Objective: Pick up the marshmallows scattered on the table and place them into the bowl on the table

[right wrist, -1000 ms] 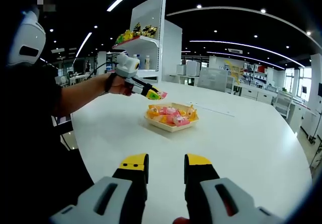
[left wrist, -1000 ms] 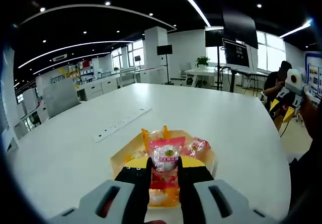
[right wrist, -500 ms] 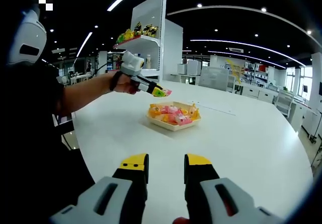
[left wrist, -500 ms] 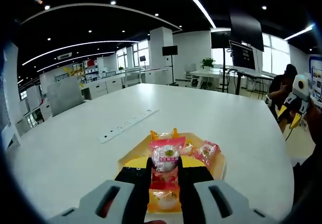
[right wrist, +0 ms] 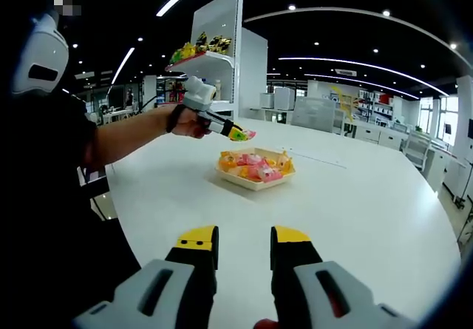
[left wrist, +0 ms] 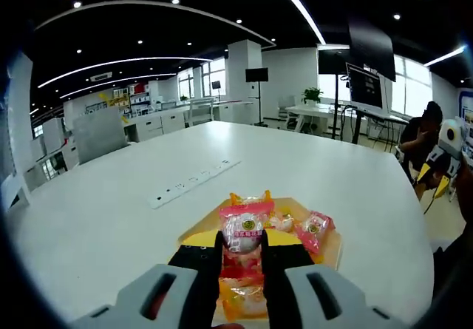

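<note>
One wrapped marshmallow (left wrist: 242,229) sits clenched in my left tool (left wrist: 242,253), its pink packet pinched between the jaws and poking out toward 12 o'clock, directly above the bowl (left wrist: 325,249). Compared with a second ago the bowl has slid lower and a little toward 3 o'clock in the left gripper view, and more of its sweets show past the jaw tips, so I judge I have been carrying the packet in over the rim and the drop is the next step. My right tool (right wrist: 244,255) hangs with its jaws parted and nothing between them, low over bare white counter (right wrist: 369,196), idle. The right gripper view gives me what the left cannot: the left tool from the side at about 11 o'clock, held in a hand (right wrist: 191,122) and raised clear above the bowl, which lies near the counter's middle, well apart from my right tool. I cannot see any loose marshmallows left on the counter from here.
</note>
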Action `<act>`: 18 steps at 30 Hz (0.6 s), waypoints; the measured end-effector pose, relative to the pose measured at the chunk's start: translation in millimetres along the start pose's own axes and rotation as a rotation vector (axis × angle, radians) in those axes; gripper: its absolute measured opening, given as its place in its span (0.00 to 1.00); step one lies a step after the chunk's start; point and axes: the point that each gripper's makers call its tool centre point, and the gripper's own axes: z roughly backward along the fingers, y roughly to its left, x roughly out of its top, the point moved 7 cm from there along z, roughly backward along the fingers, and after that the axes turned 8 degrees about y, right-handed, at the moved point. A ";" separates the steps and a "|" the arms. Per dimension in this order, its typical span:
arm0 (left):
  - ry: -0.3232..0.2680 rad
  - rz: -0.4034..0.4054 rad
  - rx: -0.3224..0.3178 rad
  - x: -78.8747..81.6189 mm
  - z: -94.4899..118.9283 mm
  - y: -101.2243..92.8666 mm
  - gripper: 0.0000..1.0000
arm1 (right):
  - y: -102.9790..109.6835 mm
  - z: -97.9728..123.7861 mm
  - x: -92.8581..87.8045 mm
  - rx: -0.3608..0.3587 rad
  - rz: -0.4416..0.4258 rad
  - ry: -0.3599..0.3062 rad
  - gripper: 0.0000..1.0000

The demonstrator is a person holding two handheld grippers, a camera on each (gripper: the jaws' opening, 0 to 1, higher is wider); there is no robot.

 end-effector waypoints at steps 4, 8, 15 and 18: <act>0.003 0.014 0.012 -0.8 -2.8 5.3 0.22 | -0.5 1.1 -0.1 -0.002 -0.001 -0.001 0.29; 0.002 0.017 0.017 0.0 -6.0 7.1 0.22 | -1.2 2.1 -0.2 -0.006 -0.002 -0.001 0.28; 0.012 0.021 0.037 0.3 -13.4 13.7 0.22 | 1.5 3.8 -1.1 -0.006 -0.001 -0.001 0.28; 0.017 0.023 0.044 0.5 -17.1 15.9 0.22 | 1.0 5.3 -2.0 -0.010 -0.003 0.000 0.28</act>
